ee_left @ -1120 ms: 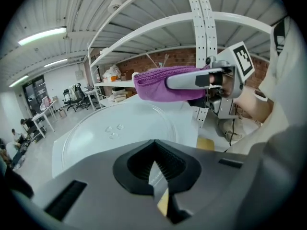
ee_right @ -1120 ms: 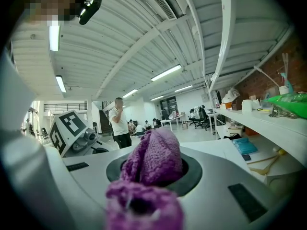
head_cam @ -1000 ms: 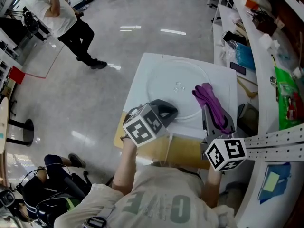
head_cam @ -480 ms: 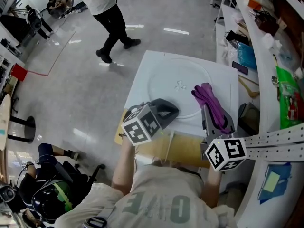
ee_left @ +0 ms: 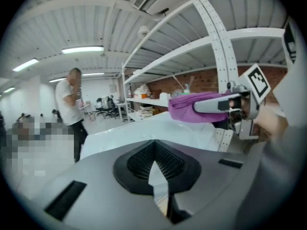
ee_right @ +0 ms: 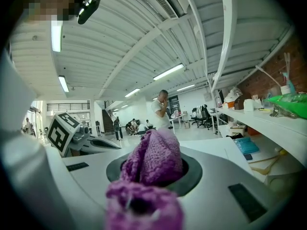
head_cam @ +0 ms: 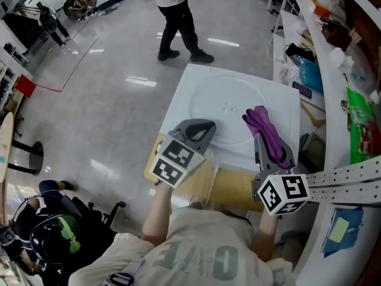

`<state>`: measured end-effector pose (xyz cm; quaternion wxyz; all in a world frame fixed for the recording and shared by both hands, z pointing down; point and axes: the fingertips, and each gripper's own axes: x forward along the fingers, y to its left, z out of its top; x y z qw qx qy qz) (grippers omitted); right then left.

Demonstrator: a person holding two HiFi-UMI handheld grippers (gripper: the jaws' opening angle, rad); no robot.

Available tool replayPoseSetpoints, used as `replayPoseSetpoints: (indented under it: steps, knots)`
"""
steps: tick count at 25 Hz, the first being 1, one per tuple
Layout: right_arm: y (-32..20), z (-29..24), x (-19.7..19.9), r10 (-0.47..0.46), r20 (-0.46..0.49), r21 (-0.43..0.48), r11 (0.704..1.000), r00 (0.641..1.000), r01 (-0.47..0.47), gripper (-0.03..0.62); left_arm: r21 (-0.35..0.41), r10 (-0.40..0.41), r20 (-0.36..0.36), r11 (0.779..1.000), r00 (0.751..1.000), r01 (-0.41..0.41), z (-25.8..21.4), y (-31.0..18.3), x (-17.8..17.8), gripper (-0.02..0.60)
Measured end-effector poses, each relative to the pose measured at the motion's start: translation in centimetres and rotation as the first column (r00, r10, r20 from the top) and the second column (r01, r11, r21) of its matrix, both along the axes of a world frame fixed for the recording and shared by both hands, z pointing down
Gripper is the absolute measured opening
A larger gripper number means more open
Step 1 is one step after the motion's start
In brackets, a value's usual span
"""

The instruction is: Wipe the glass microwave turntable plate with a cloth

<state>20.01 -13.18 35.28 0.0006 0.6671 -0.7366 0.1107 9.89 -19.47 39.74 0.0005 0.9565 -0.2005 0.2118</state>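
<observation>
The clear glass turntable plate point(head_cam: 229, 109) lies flat on a white tabletop point(head_cam: 178, 100). My left gripper point(head_cam: 202, 126) is shut, with nothing showing between its jaws, and sits over the plate's near-left part. I cannot tell whether it touches the glass. In the left gripper view its jaws point(ee_left: 153, 150) meet, with the plate point(ee_left: 139, 131) just beyond them. My right gripper point(head_cam: 263, 137) is shut on a purple cloth point(head_cam: 260, 121) that hangs over the plate's near-right rim. In the right gripper view the cloth point(ee_right: 152, 159) fills the jaws and hides the plate.
A person point(head_cam: 175, 11) walks on the floor just beyond the table's far edge. White shelving point(head_cam: 333, 88) with packets and tools runs along the right. A tan cardboard box point(head_cam: 232, 186) sits under the table's near edge. A seated person point(head_cam: 53, 237) is at lower left.
My left gripper has swung left along the plate's near rim, its marker cube dropping down-left. The person in the background walked rightward to the table's far end. The right gripper and cloth stayed put.
</observation>
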Motion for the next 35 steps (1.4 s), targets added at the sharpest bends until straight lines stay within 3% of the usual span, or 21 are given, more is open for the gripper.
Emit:
replayPoseSetpoints:
  steps: [3,7,11,15,18,20,23,30,35]
  knots:
    - [-0.2,-0.1,-0.4,-0.011,-0.016,-0.004,1.000,1.000,0.011,0.051,-0.021,-0.134,0.003,0.991,0.991,0.134,0.0,-1.8,-2.5,0.002]
    - [-0.5,-0.2,-0.7,-0.022,-0.026,-0.013,1.000,0.999,0.021,0.051,-0.094,-0.225,-0.002,0.970,0.974,0.224,1.4,-1.9,-4.0,0.002]
    - [-0.6,-0.3,-0.5,-0.029,-0.036,-0.016,0.999,0.999,0.028,0.051,-0.120,-0.273,-0.011,0.955,0.962,0.270,2.6,-1.8,-4.6,0.002]
    - [-0.7,-0.2,-0.2,-0.022,-0.030,-0.022,1.000,0.999,0.022,0.051,-0.070,-0.237,-0.046,0.970,0.971,0.233,1.0,-2.8,-4.6,0.002]
    - [-0.8,0.2,-0.3,-0.024,-0.026,-0.032,0.999,0.999,0.024,0.051,-0.048,-0.162,0.010,0.986,0.987,0.162,0.9,-3.3,-4.1,0.002]
    - [-0.8,0.4,-0.4,-0.026,-0.026,-0.034,0.999,0.999,0.025,0.051,-0.084,-0.136,0.061,0.986,0.989,0.141,1.8,-3.1,-4.0,0.002]
    - [-0.9,0.4,-0.3,-0.024,-0.027,-0.037,0.999,0.999,0.023,0.051,-0.154,-0.156,0.061,0.974,0.986,0.164,3.2,-2.3,-4.1,0.002]
    - [-1.1,0.5,-0.3,-0.022,-0.033,-0.040,0.999,0.999,0.020,0.051,-0.139,-0.162,0.054,0.976,0.985,0.168,3.3,-2.1,-4.0,0.002]
    - [-1.1,0.5,-1.3,-0.046,-0.041,-0.045,0.998,0.998,0.044,0.051,-0.206,-0.136,0.050,0.968,0.989,0.143,3.5,-1.6,-3.8,0.002]
